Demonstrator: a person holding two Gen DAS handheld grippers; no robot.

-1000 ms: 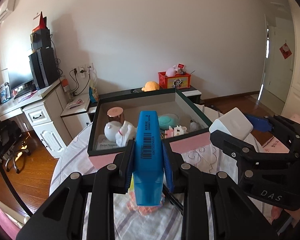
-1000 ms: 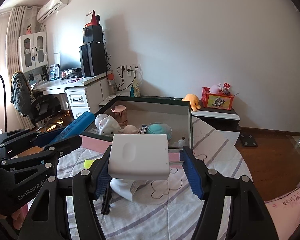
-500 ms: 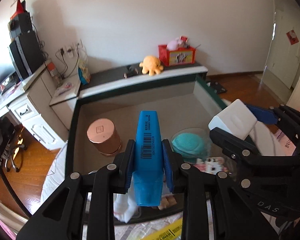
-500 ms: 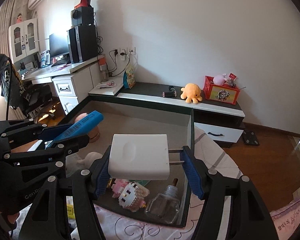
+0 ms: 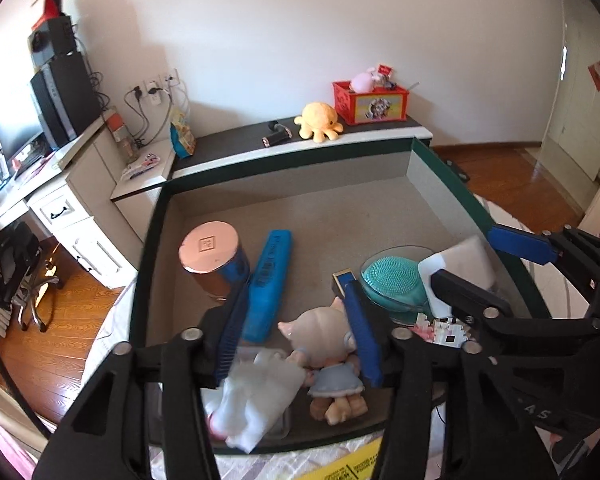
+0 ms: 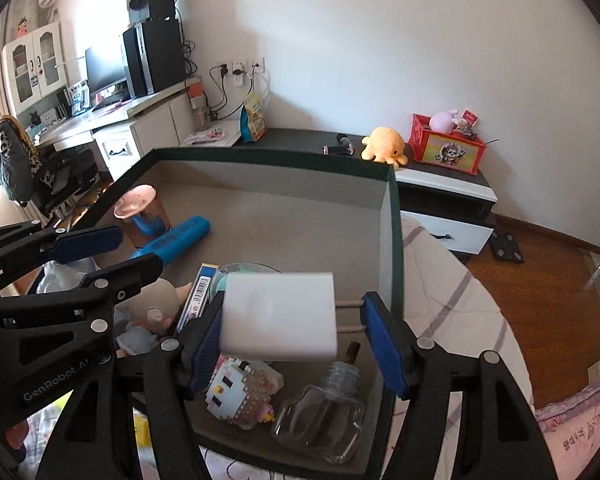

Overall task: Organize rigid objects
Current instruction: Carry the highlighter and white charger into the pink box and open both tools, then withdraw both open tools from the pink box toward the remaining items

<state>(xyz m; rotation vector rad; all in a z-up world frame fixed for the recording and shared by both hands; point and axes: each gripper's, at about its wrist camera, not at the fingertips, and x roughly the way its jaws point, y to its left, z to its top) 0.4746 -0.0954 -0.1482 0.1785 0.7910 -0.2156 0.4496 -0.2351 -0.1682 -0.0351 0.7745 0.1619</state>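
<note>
In your box [image 5: 152, 240]: can [image 5: 210, 254] far left, marker [image 5: 268, 280] lying just right of it. Doll [image 5: 324, 340] sits in front, brush [image 5: 392, 280] right of that. Block toy [image 6: 240, 392] and bottle [image 6: 324, 420] at the near right corner, bottle rightmost.

Two hand-held grippers of matte black plastic, angular and ribbed. Left gripper [image 5: 296, 332]: long forked arms, flat blue ridged pads on the inner faces, round silver screw heads at the joints. Seen from the right wrist camera at 9 o'clock, white lettering "GenRobot.AI" along its side. Right gripper [image 6: 302, 338]: same black build, same blue pads, silver screws on each arm. From the left wrist camera at 4 o'clock, pale letters partly legible on its body.
</note>
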